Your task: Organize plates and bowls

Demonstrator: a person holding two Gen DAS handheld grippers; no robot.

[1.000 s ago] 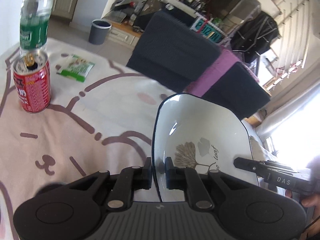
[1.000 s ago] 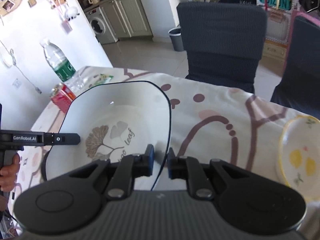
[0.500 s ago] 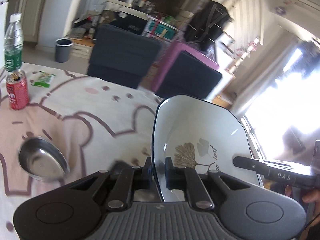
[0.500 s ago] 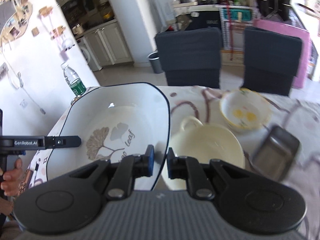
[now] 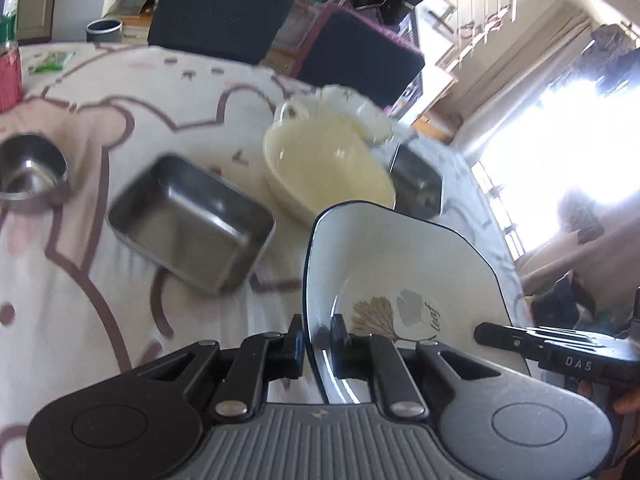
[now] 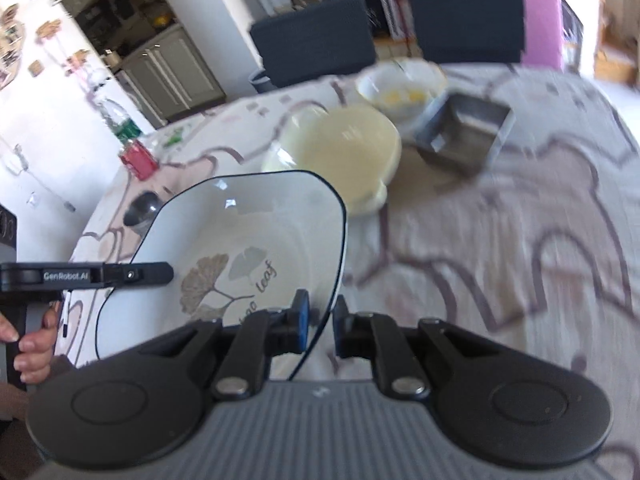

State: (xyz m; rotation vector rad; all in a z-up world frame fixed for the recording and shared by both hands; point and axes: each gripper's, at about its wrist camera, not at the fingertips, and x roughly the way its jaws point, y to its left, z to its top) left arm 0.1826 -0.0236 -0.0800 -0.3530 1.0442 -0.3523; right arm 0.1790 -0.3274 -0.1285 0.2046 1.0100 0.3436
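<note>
A white square plate with a dark rim and a leaf print (image 5: 404, 272) (image 6: 248, 240) is held above the table between both grippers. My left gripper (image 5: 318, 342) is shut on its left rim. My right gripper (image 6: 320, 326) is shut on its right rim. Ahead on the table stand a cream bowl with handles (image 5: 324, 168) (image 6: 340, 152), a white bowl with yellow print (image 5: 360, 114) (image 6: 400, 84), a steel rectangular tray (image 5: 192, 220), a second steel tray (image 5: 416, 184) (image 6: 464, 132) and a small round steel bowl (image 5: 32, 168) (image 6: 140, 208).
The table wears a pink and white cartoon cloth (image 6: 500, 240). A red can (image 6: 138, 158) and a water bottle (image 6: 116, 118) stand at the far left. Two dark chairs (image 6: 316, 36) stand behind the table. A green packet (image 5: 50, 62) lies near the far edge.
Both grippers have carried the plate back and lower over the table. The trays and bowls now sit closer ahead. The grip on the plate is unchanged.
</note>
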